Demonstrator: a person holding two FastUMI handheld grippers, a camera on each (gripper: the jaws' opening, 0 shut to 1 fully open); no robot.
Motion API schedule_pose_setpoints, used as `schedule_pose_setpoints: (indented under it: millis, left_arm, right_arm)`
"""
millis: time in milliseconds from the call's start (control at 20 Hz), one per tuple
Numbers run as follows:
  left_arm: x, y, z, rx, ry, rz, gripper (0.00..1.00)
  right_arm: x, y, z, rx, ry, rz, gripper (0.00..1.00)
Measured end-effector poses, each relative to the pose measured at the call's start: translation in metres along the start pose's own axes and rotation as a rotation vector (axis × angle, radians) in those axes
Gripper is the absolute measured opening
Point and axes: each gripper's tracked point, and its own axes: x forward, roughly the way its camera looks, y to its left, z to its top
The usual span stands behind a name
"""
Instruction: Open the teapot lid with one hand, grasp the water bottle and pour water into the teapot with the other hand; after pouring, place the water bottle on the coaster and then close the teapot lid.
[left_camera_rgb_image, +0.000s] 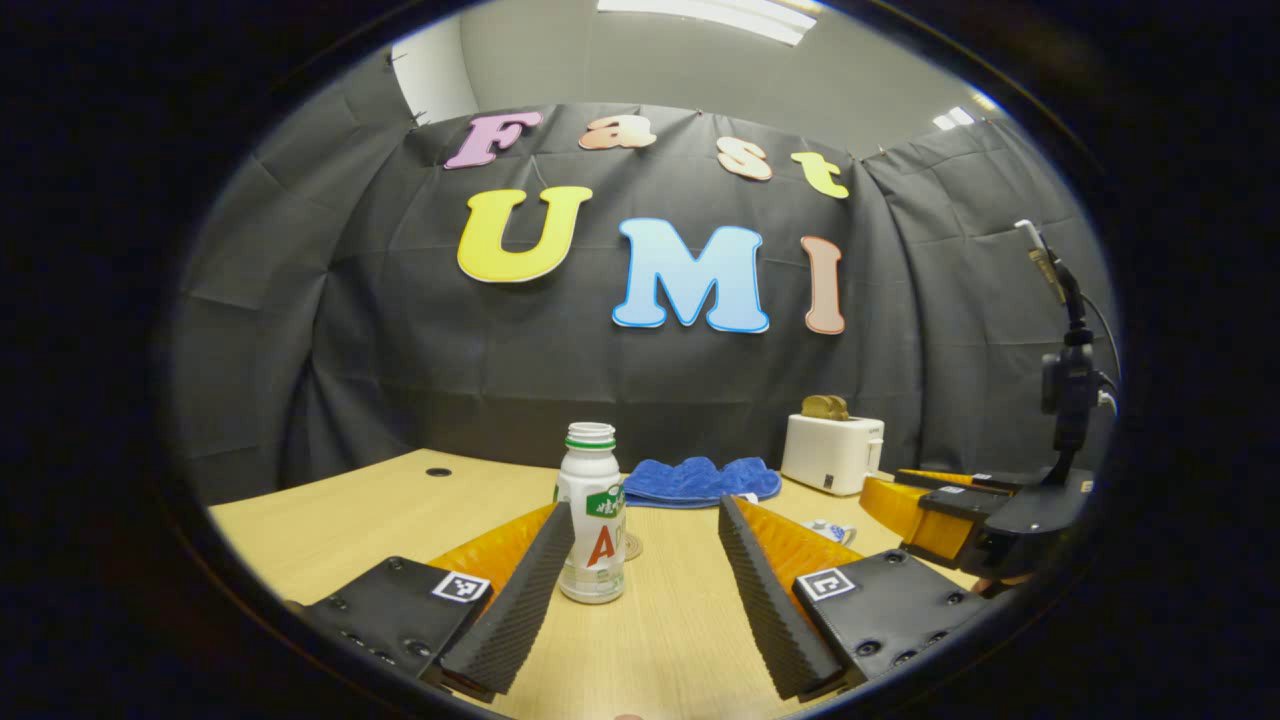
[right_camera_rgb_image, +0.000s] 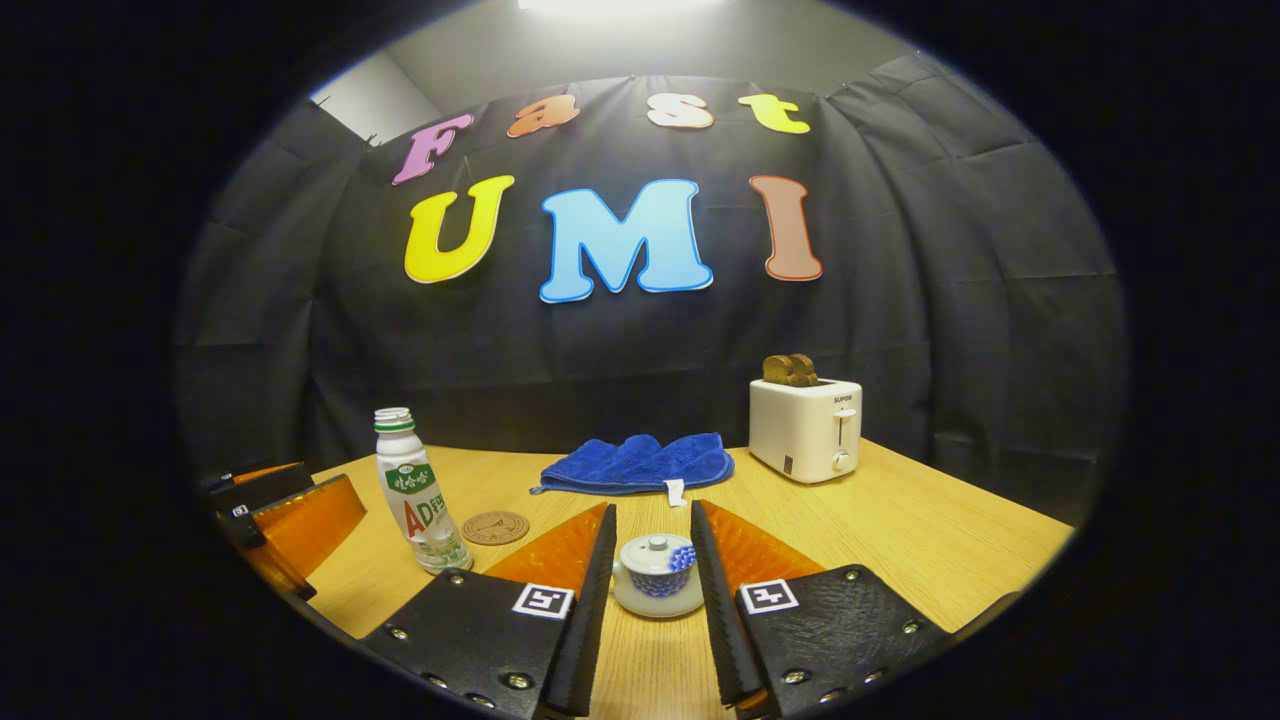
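Teapot (right_camera_rgb_image: 657, 575) lidded, between wide right tongs (right_camera_rgb_image: 650, 570); bottle (left_camera_rgb_image: 592, 512) upright beside coaster (right_camera_rgb_image: 495, 527), ahead of wide left tongs (left_camera_rgb_image: 645, 570).

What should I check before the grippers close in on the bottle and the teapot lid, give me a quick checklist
1. Left gripper open and lined up with the water bottle: ok, though the bottle sits nearer its left finger.
2. Right gripper open with the teapot between its fingers: ok.
3. Teapot lid seated, knob reachable: ok.
4. Water bottle upright: ok. Cap off: cannot tell.
5. Coaster free for the bottle: ok.
6. Blue cloth and toaster away from the working area: ok.
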Motion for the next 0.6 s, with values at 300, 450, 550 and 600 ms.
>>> schedule_pose_setpoints:
  millis: [300,450,550,600]
  left_arm:
    - [0.006,0.005,-0.006,-0.007,0.017,0.005,0.98]
    - [0.01,0.007,-0.009,-0.016,0.025,0.002,0.98]
    - [0.011,0.007,-0.011,-0.018,0.031,0.001,0.98]
    - [0.012,0.009,-0.013,-0.019,0.032,0.001,0.98]
  right_arm:
    - [0.041,0.001,-0.021,-0.047,0.073,0.009,0.46]
    - [0.057,0.002,-0.038,-0.055,0.121,0.016,0.46]
    - [0.066,0.0,-0.047,-0.054,0.147,0.011,0.46]
    - [0.068,-0.001,-0.049,-0.056,0.154,0.011,0.46]
